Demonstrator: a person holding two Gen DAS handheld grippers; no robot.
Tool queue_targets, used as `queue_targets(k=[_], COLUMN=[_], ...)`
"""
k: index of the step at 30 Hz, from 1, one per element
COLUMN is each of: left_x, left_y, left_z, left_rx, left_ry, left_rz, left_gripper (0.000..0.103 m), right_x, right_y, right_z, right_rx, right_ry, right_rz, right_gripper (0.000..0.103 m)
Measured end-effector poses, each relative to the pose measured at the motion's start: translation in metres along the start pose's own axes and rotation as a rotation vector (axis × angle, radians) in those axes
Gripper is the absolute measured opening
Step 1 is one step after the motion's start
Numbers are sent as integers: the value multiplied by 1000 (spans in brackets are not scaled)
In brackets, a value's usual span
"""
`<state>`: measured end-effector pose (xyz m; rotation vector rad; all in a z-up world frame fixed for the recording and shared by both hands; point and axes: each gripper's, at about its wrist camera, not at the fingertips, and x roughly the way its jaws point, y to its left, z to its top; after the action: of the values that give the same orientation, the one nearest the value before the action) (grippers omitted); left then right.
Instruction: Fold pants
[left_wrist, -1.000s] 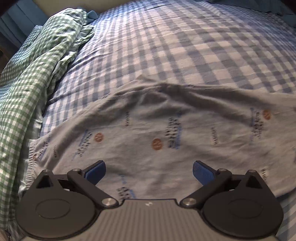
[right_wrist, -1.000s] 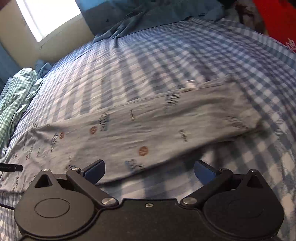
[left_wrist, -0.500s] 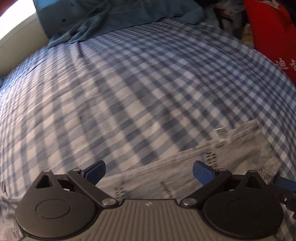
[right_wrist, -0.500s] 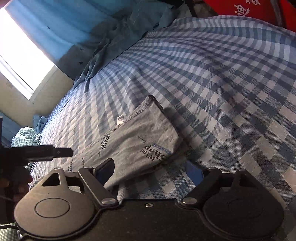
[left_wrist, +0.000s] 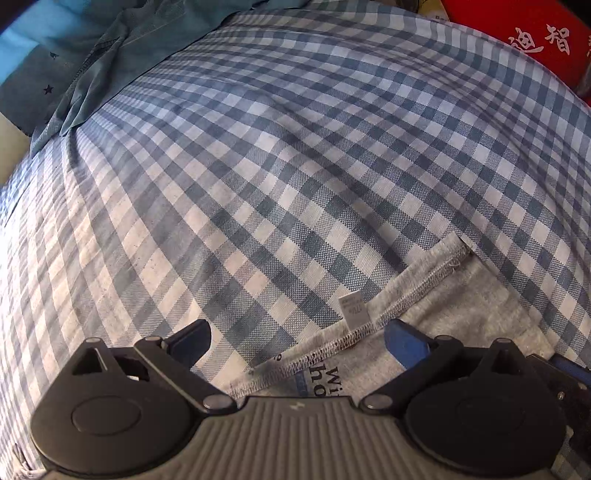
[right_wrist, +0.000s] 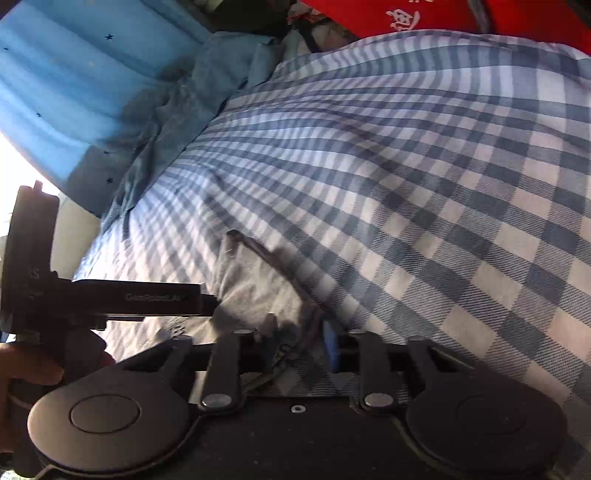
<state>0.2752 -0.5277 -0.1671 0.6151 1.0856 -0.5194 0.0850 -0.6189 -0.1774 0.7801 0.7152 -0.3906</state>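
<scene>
My right tool (right_wrist: 301, 338) has just been closing and now pinches the pants (right_wrist: 255, 291) at their end on the bed (right_wrist: 424, 206). My left tool (left_wrist: 295, 341) stands apart over their hem.

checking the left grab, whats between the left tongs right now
In the left wrist view, the left tongs stand open over the pants' stitched edge, with its white tag and checked bedsheet between them.
</scene>
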Motion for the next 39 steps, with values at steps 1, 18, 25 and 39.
queue_targets(k=[1,18,25,39], left_x=[-2,-31,-30,-24], left_y=[0,3,-11,12], left_z=[2,37,35,14], left_rx=[-3,-191,-167,-319], left_ry=[11,174,215,187], left_rz=[6,-466,-359,-427], left_gripper=[102,66,22,2], right_x=[-1,-30,-34,-24], right_y=[-1,73,94,63], right_z=[0,-25,-39,-26], right_rx=[0,-635,-792,-507], right_ry=[-4,-127,-139,-39], right_rz=[-2,-59,-52,-31], right_gripper=[14,5,5,44])
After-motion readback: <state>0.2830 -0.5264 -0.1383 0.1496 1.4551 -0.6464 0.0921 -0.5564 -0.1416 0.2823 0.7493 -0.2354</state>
